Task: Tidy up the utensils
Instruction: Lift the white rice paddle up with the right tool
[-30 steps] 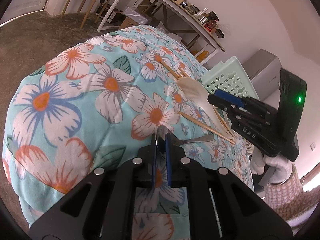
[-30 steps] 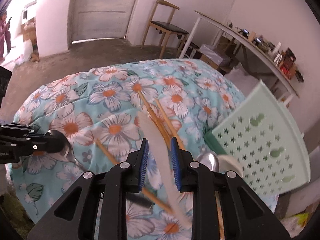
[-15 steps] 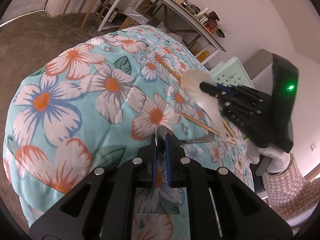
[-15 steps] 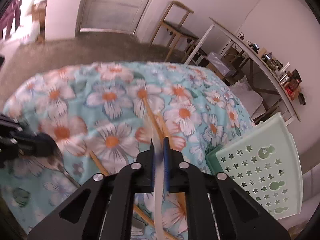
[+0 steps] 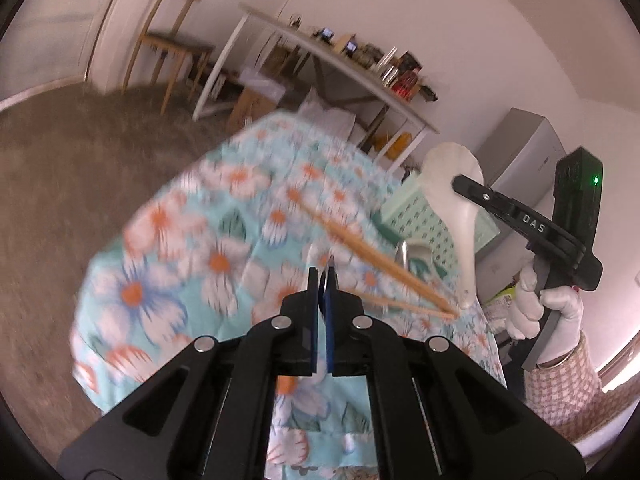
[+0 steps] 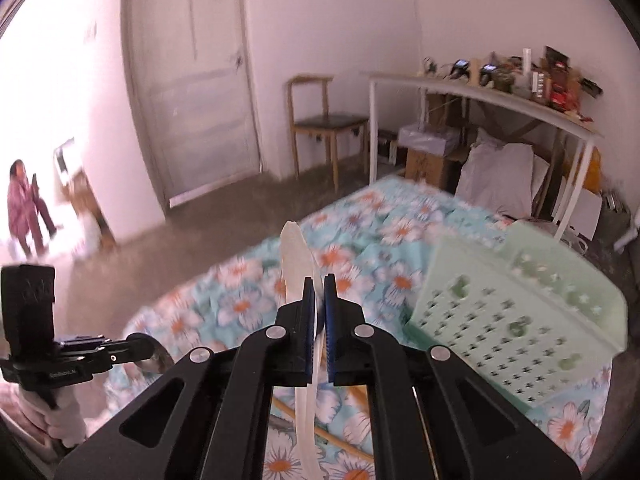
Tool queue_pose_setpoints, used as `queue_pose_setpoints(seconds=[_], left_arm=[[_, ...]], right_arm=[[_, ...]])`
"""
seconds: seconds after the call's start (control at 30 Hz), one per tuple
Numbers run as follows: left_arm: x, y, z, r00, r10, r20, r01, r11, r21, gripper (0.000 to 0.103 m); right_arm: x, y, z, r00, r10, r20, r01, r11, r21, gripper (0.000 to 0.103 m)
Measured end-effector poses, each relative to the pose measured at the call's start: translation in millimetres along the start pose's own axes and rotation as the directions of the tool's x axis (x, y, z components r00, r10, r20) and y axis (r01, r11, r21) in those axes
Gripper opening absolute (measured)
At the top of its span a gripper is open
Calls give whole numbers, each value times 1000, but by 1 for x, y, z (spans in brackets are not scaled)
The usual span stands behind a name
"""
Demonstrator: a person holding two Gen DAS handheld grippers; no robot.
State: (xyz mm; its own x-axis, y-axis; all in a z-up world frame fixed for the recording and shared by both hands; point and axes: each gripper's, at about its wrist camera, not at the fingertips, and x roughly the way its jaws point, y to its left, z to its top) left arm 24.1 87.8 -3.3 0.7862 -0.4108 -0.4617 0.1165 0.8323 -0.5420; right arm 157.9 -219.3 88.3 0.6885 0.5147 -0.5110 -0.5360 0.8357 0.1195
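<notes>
My left gripper [image 5: 323, 278] is raised above the floral quilt [image 5: 180, 264], its jaws closing tight on a metal spoon. The spoon's bowl [image 6: 160, 360] shows at that gripper's tip [image 6: 138, 350] in the right wrist view. My right gripper [image 6: 319, 292] is shut on a white rice paddle [image 6: 295, 256] and holds it in the air. From the left wrist, the paddle [image 5: 448, 176] hangs blade up from the right gripper [image 5: 460, 184]. Wooden chopsticks [image 5: 372, 256] lie on the quilt. A mint-green perforated basket [image 6: 500, 308] stands at the quilt's right side.
Another metal utensil [image 5: 405, 254] lies by the basket [image 5: 420, 216]. A chopstick [image 6: 344, 445] shows under the right gripper. A wooden chair [image 6: 320, 128] and a cluttered white desk [image 6: 480, 88] stand behind the bed. A person [image 6: 24, 204] sits far left.
The right gripper shut on the white paddle and lifted it off the quilt, rolling it blade up. The left gripper rose with the metal spoon. Both views are blurred by the motion.
</notes>
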Motion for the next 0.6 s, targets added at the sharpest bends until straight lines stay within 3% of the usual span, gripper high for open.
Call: queue_pose_setpoints(seconds=[0.17, 0.37, 0.47, 0.6], left_arm=[[-24, -27, 43, 993, -40, 111, 30, 996, 89, 2], [-23, -73, 100, 965, -151, 215, 110, 976, 190, 2], [-5, -104, 123, 947, -204, 247, 137, 955, 263, 2], [31, -133, 140, 948, -218, 232, 137, 937, 321, 2]], right_arm=[[-39, -26, 22, 987, -18, 157, 7, 998, 68, 5], [-78, -65, 42, 945, -54, 324, 6, 989, 149, 5], [-91, -84, 50, 919, -95, 382, 28, 984, 178, 5], [-100, -109, 57, 881, -160, 444, 72, 976, 208, 5]])
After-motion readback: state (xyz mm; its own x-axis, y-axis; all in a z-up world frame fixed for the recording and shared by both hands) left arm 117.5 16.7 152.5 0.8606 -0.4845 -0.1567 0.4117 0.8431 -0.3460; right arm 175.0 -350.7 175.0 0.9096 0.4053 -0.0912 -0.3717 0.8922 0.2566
